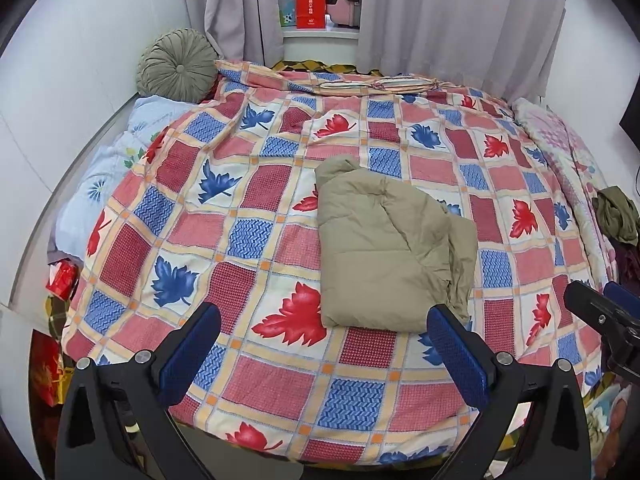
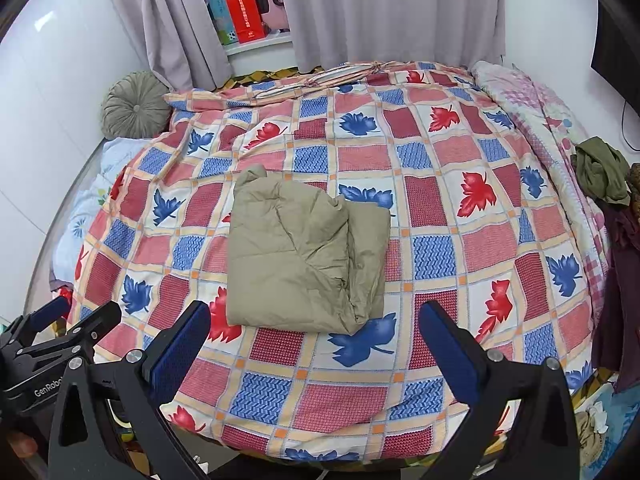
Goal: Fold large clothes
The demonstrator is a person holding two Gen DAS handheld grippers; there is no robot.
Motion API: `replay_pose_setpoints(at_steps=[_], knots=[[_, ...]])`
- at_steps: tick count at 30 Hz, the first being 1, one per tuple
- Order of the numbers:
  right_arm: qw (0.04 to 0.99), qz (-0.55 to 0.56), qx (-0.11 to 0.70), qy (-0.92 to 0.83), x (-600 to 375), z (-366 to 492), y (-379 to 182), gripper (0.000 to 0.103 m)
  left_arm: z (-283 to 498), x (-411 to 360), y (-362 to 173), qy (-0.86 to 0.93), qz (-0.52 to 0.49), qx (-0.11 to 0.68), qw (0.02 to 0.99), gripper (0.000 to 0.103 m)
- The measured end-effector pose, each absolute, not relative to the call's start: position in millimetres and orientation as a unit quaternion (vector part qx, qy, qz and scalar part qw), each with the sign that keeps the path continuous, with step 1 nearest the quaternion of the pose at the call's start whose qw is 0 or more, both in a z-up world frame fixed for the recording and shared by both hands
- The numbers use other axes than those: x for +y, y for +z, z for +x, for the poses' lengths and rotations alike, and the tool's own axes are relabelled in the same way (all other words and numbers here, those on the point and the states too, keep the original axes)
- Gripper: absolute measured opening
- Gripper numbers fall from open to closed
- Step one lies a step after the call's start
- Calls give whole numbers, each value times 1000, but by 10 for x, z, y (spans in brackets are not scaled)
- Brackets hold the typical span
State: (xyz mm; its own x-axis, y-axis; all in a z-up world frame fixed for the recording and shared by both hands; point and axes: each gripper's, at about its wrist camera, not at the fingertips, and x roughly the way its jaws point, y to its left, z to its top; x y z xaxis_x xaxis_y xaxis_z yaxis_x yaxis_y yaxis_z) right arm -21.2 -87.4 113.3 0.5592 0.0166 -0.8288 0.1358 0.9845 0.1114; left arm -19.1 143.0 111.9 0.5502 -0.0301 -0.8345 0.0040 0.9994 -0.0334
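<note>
A khaki padded garment [image 1: 384, 248] lies folded into a compact bundle on the bed's checked leaf-pattern quilt [image 1: 248, 216]. It also shows in the right wrist view [image 2: 304, 252] on the quilt [image 2: 440, 248]. My left gripper [image 1: 324, 344] is open and empty, hovering over the quilt just short of the bundle's near edge. My right gripper [image 2: 316, 344] is open and empty, also just short of the bundle. The right gripper shows at the right edge of the left wrist view [image 1: 608, 320], and the left gripper shows at the left edge of the right wrist view [image 2: 60, 328].
A round green cushion [image 1: 178, 66] and a pale blue pillow [image 1: 120, 160] sit at the bed's left by the wall. A pink floral blanket [image 2: 532, 104] and crumpled olive clothing [image 2: 600, 170] lie along the right edge. Grey curtains [image 1: 440, 20] and a shelf with a red box [image 1: 311, 0] stand behind.
</note>
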Motion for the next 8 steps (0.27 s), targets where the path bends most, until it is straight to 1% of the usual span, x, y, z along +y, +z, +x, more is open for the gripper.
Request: replay_pose_setpoints(at_steps=[8], knots=[[879,80,468,-33,-885,-209,1131,103,-180,1377,1119,-14,-10,473,881,103]])
